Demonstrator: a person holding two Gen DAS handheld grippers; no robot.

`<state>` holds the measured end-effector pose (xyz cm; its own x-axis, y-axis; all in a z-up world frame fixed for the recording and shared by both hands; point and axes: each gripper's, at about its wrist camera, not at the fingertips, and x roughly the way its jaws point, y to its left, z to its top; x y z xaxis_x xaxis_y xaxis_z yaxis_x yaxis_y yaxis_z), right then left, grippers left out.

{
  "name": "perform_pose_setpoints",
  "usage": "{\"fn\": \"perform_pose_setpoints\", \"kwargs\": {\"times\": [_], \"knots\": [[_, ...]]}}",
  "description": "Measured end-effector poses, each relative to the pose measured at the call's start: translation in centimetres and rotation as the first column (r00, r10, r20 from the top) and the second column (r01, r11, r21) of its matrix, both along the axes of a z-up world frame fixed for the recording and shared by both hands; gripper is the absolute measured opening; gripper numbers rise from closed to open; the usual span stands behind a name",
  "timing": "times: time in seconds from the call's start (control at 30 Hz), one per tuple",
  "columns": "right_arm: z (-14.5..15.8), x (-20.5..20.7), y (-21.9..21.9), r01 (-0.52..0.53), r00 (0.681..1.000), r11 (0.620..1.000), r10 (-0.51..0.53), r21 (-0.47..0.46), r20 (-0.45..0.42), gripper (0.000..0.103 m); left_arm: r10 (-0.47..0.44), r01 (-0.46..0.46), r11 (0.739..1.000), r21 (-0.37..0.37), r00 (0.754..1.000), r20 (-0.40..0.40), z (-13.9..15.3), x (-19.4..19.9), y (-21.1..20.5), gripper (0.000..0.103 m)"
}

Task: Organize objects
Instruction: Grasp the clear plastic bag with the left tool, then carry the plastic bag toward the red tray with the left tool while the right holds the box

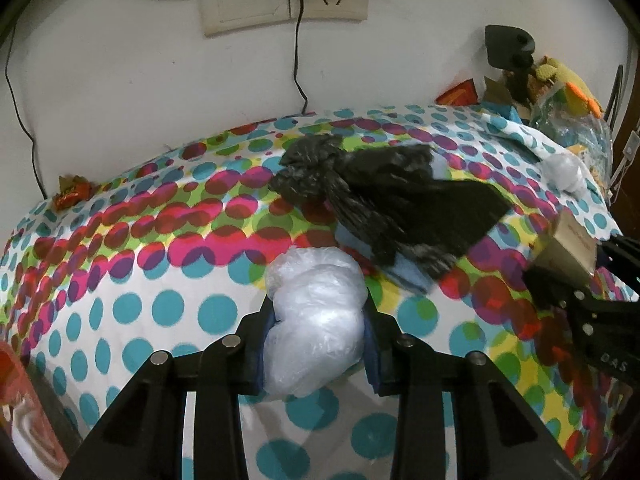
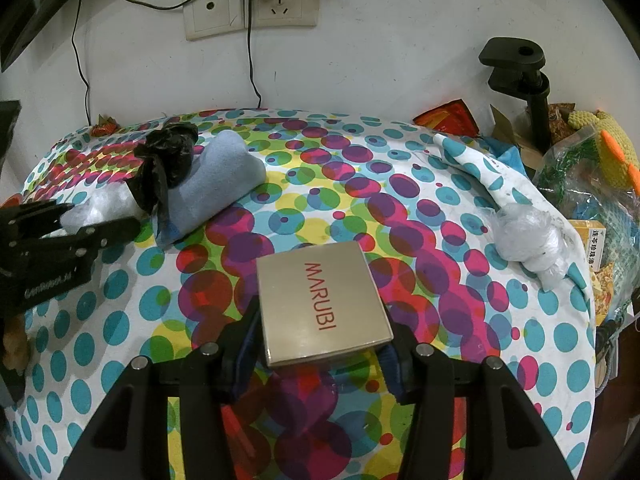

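Clear plastic bag wad [image 1: 316, 320] pinched in my left gripper [image 1: 318, 344]; MARUBI box [image 2: 322, 304] clamped in my right gripper [image 2: 320, 344], both above the dotted bedspread [image 1: 160, 312].
Left jaws nearly closed, blue pads pressing into the wad from both sides; it bulges out past them. Right jaws part-open, gripping the near end of the flat tan box, which sticks out forward over the cloth. Step in hand, as I judge it: both pickups made, nothing placed yet. Ahead lie a black plastic bag [image 1: 384, 196] on a folded blue cloth [image 2: 224, 176], and a second clear wad [image 2: 528, 244] toward the clutter at the right edge. Next move calls for carrying each item to a sorting spot. Wad is soft and slippery, so keep the squeeze; keep box level.
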<state>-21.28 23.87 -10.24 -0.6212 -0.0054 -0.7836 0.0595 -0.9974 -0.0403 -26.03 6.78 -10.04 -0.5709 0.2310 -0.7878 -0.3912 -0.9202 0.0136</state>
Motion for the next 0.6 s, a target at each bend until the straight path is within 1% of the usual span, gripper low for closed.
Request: {"fn": "perform_pose_setpoints", "kwargs": {"times": [0.33, 0.43, 0.53, 0.6], "knots": [[0.0, 0.0, 0.0, -0.002, 1.000, 1.000, 0.002, -0.001, -0.001, 0.052, 0.010, -0.011, 1.000, -0.015, 1.000, -0.014, 1.0, 3.9, 0.2, 0.033], [0.0, 0.0, 0.0, -0.002, 1.000, 1.000, 0.002, 0.001, -0.001, 0.052, 0.019, -0.019, 1.000, -0.006, 1.000, -0.011, 1.3, 5.2, 0.0, 0.033], [0.0, 0.0, 0.0, -0.002, 1.000, 1.000, 0.002, -0.001, -0.001, 0.052, 0.039, -0.039, 0.999, -0.007, 0.999, -0.009, 1.6, 6.4, -0.2, 0.033], [0.1, 0.0, 0.0, -0.002, 1.000, 1.000, 0.002, 0.000, -0.001, 0.052, 0.062, -0.062, 0.998, -0.012, 0.998, -0.023, 2.0, 7.4, -0.3, 0.033]]}}
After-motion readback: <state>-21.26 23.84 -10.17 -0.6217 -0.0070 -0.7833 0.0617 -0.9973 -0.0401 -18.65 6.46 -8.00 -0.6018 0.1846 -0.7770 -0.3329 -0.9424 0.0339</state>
